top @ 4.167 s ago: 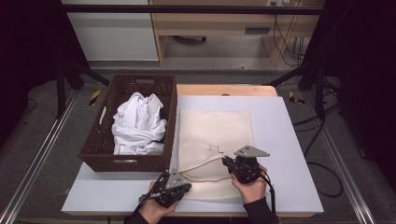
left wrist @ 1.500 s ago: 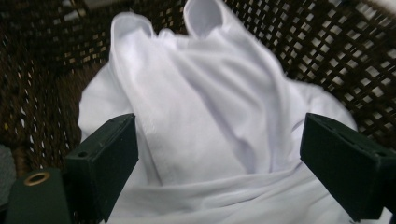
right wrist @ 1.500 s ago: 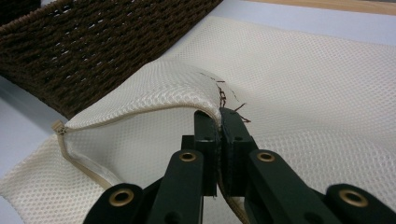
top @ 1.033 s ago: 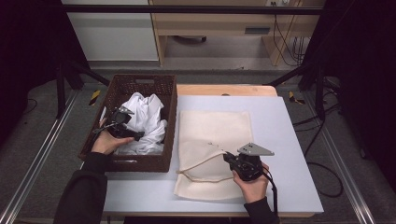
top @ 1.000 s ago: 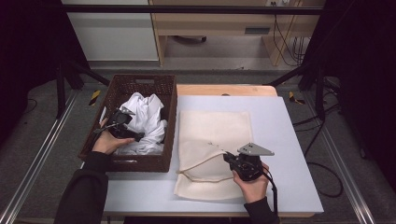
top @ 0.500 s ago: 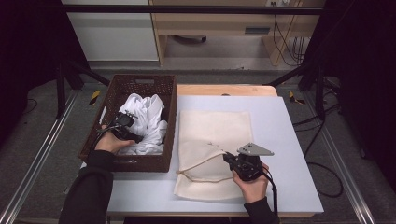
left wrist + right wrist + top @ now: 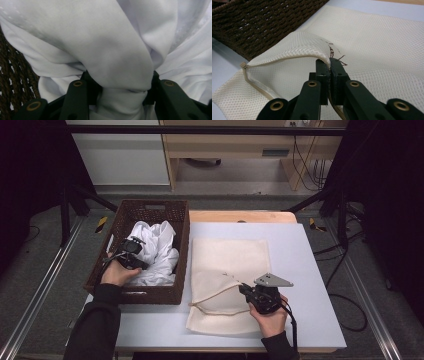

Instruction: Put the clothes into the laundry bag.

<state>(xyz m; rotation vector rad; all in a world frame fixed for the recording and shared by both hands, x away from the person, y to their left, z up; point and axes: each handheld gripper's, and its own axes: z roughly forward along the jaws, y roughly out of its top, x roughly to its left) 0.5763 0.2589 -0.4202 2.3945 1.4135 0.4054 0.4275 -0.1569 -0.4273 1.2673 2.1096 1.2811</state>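
A: The white garment [image 7: 155,252] lies bunched in the wicker basket [image 7: 177,292] at the left of the counter [image 7: 305,270]. The left tongs [image 7: 134,251] are down among its folds, and in the left gripper view a thick fold of that cloth [image 7: 117,65] sits between the 2 jaws, which have just been closing on it and now appear to pinch it from both sides.

B: And the mesh bag [image 7: 230,265]?

A: It lies flat just to the right of the basket, its long axis running away from the person and its mouth at the near end. The right tongs [image 7: 245,290] are clamped narrow on the upper lip of that mouth [image 7: 312,47], lifting it so a gap shows between the 2 layers.

B: So which way must the cloth travel?

A: To the person's right and toward them, judging by the layout: up over the basket's right wall, then down to the opening, which faces left toward the basket. The left hand [image 7: 117,272] is the nearer one to the garment; the right hand [image 7: 270,320] holds the bag.

B: Anything in the way?

A: The basket wall, mainly. The drawstring [image 7: 215,292] curves along the mouth and could snag a trailing fold.
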